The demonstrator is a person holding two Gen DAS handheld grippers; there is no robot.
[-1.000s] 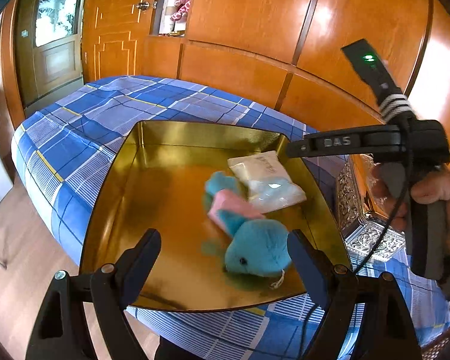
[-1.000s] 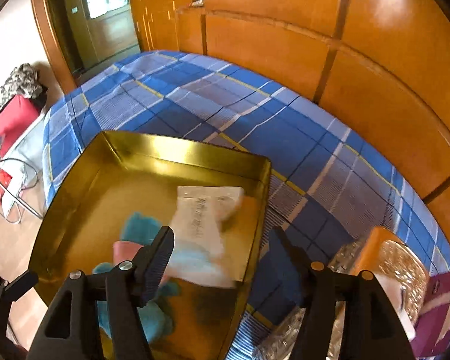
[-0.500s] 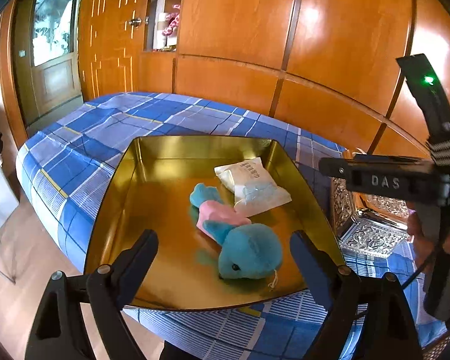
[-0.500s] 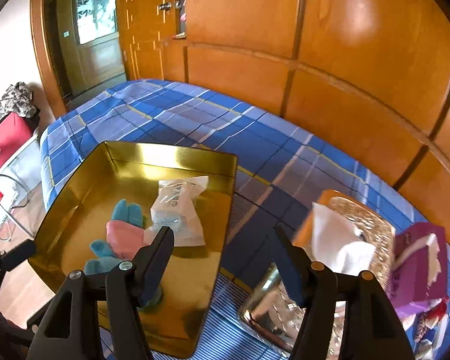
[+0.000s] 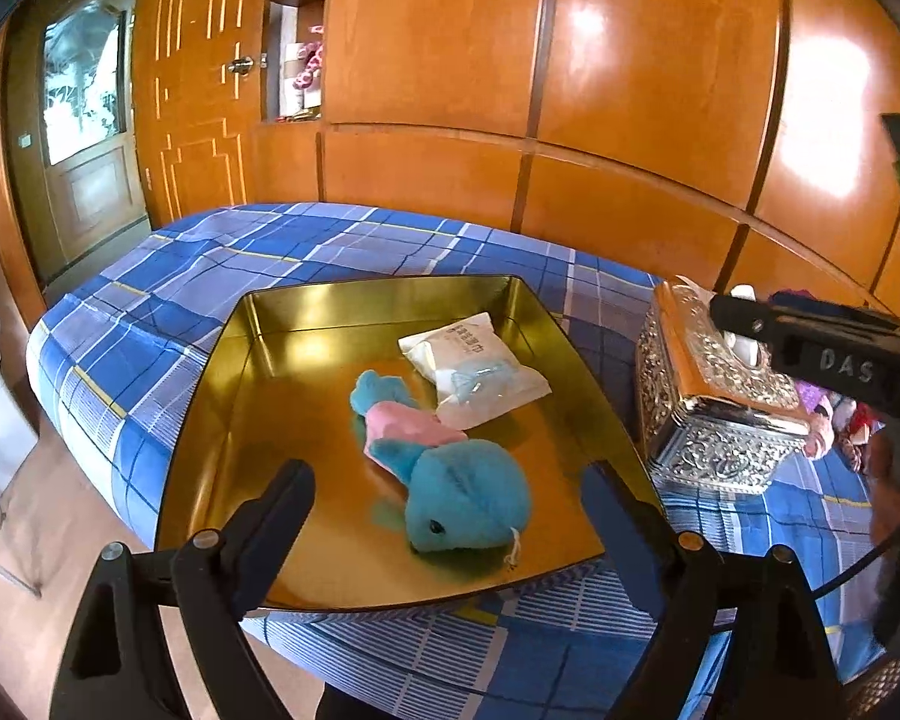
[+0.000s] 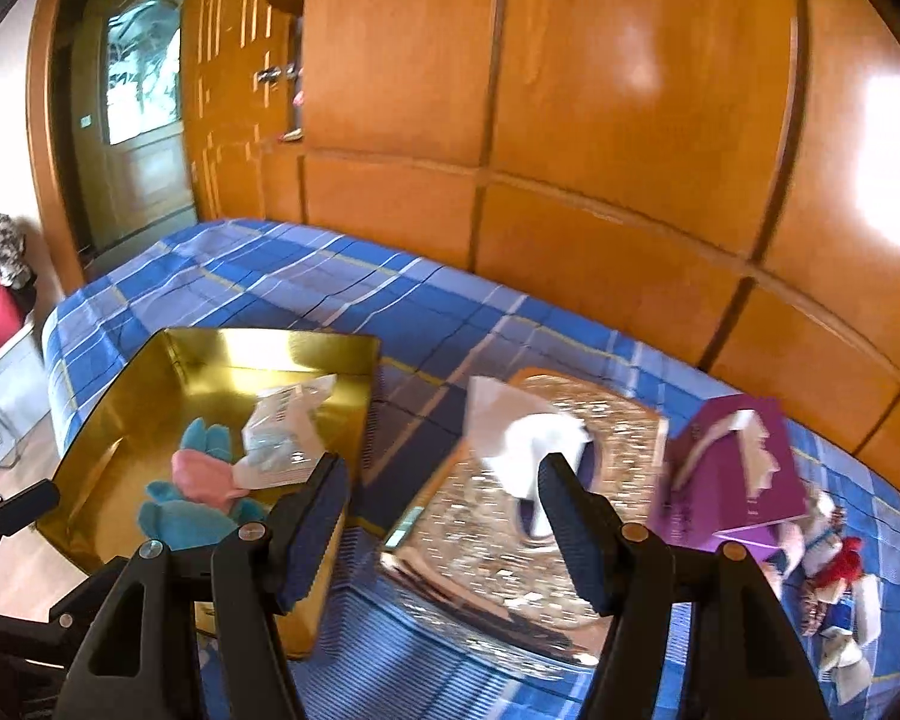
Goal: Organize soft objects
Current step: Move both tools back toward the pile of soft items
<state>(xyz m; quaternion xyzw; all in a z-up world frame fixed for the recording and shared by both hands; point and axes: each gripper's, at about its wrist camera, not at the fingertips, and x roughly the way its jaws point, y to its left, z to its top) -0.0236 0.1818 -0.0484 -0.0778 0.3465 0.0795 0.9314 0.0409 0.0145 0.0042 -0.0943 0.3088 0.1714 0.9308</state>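
Ahead of both of your hand-held grippers lies the blue plaid-covered bed, and everything you are sorting sits on it. Just beyond your left hand-held gripper is the shallow gold metal tray, already holding two soft things: the blue and pink plush whale, lying between and a little past the wide-spread jaws, which touch nothing, and the white plastic-wrapped soft packet further on towards the tray's far right corner.

Your right hand-held gripper is released too, nothing between its jaws. It points at the ornate silver embossed tissue box, with a white tissue sticking up just past the right finger. Beyond that finger and to the right sit the purple cardboard packet, then a small heap of little cloth items in red and white, too blurred to identify.

By my reading you are between placements: two pieces are in the tray and you are heading for the next. That calls for carrying the right hand-held gripper further right past the silver box, lowering over one soft piece in the heap, and closing gently around its middle before bringing it across to the tray's bare left half.
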